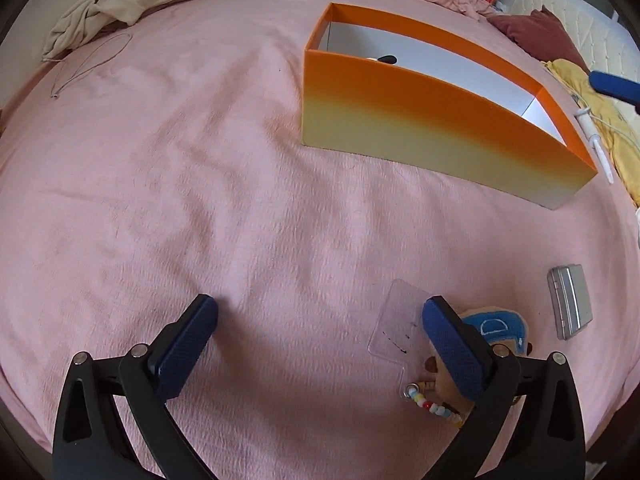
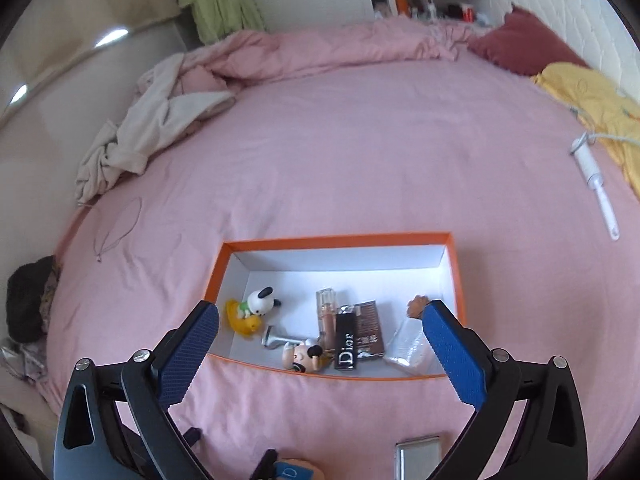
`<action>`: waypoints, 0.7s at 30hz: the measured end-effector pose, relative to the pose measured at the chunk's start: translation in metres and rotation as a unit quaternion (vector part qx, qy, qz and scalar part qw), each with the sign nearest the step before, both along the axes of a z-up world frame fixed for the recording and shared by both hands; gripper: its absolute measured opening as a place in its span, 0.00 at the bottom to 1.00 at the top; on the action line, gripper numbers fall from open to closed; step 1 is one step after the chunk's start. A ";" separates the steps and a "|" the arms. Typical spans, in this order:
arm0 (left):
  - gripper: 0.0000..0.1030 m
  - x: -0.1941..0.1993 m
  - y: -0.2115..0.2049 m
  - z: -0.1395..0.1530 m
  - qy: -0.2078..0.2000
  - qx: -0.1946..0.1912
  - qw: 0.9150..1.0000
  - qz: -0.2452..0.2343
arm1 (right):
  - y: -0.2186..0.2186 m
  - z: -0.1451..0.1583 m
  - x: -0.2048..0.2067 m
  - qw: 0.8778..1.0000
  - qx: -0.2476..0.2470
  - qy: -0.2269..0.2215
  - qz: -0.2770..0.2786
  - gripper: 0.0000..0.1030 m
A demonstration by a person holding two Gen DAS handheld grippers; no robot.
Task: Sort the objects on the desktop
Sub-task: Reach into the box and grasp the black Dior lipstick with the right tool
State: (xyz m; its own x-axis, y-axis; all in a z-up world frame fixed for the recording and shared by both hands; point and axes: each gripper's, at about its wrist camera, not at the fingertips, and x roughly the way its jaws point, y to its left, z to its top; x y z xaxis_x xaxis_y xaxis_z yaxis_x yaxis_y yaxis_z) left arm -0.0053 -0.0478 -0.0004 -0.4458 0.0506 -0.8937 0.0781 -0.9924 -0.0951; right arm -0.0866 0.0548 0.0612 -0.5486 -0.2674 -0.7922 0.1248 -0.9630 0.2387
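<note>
Both grippers stand wide open and empty. Left gripper (image 1: 320, 344) hovers low over the pink bed (image 1: 160, 200), its right finger just beside a clear tag with beads (image 1: 396, 328) and a small plush doll (image 1: 496, 328); a silver case (image 1: 570, 300) lies nearby. Right gripper (image 2: 320, 348) hangs above the orange box (image 2: 340, 238), further in, already holding several items (toys, cosmetics). Best shift the left gripper sideways to straddle the doll before closing.

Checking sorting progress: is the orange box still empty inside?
No. In the right wrist view the orange box already holds a black-and-white dog figure, a black Dior tube and other small items.
</note>
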 end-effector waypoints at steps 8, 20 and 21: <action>0.99 0.002 -0.013 0.002 0.018 0.037 0.999 0.007 | -0.020 -0.059 -0.046 0.990 0.070 -0.115 0.039 0.47; 0.99 0.005 -0.008 0.000 0.025 0.028 0.999 0.006 | -0.024 -0.093 -0.046 0.985 0.082 -0.141 0.054 0.17; 0.99 0.004 -0.007 -0.001 0.026 0.026 0.999 0.005 | -0.022 -0.091 -0.045 0.987 0.073 -0.137 0.051 0.17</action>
State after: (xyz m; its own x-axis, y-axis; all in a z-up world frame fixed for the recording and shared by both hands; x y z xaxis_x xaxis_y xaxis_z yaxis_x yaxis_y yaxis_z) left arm -0.0013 -0.0546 -0.0011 -0.4915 0.0918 -0.8660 0.0815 -0.9852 -0.1507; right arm -0.1317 0.0327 -0.0301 -0.2856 -0.1816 -0.9410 0.1724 -0.9756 0.1360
